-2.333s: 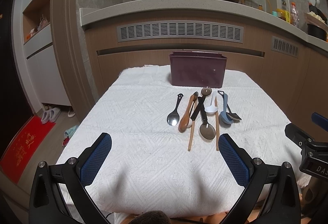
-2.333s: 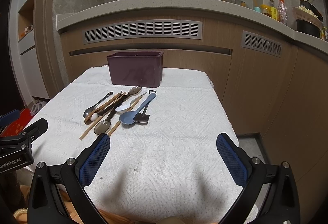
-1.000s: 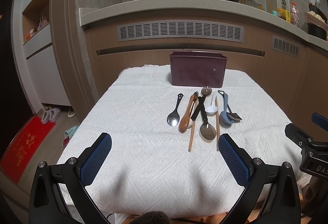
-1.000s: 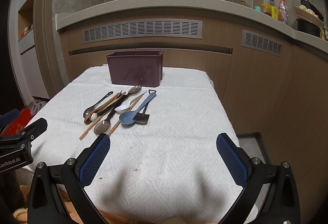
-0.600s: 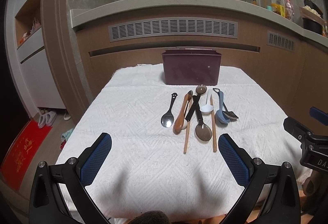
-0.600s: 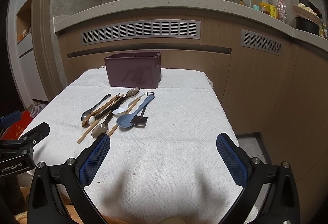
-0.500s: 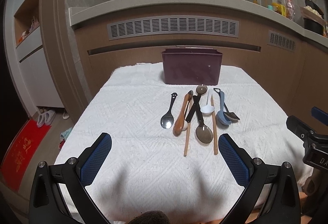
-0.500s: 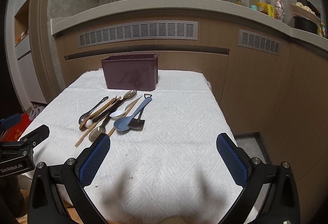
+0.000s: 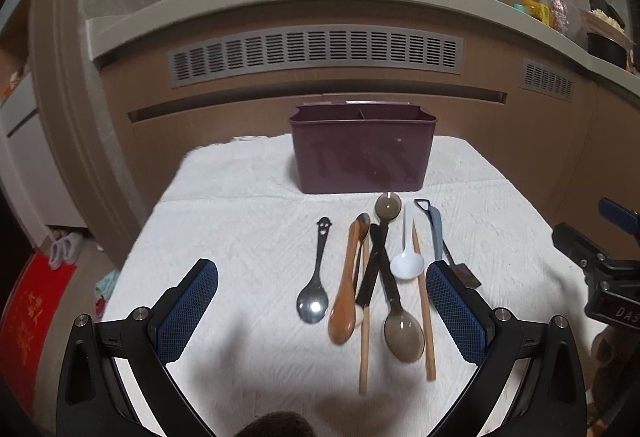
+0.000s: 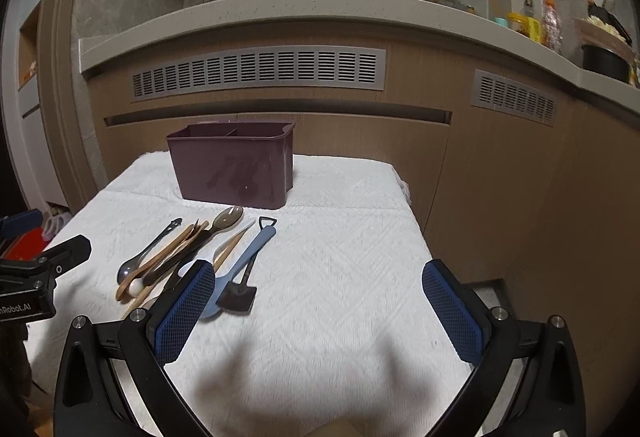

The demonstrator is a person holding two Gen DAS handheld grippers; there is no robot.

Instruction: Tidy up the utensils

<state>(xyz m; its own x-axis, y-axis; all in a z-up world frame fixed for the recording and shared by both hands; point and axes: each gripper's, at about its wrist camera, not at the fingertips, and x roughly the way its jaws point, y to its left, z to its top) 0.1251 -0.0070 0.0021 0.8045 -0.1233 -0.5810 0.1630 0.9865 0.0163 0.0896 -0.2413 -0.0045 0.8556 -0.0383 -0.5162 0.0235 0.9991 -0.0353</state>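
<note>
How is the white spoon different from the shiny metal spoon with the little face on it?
The white spoon is pale plastic; the metal spoon is dark and shiny. The metal spoon lies alone at the left of the row, while the white spoon sits among the chopsticks. Both lie flat with bowls pointing away from the purple box.

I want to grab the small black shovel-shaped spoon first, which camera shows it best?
The right wrist view: the black shovel spoon lies there in full, blade toward the camera, beside the blue spoon. In the left wrist view the gripper's right finger hides most of it, leaving only its blade.
</note>
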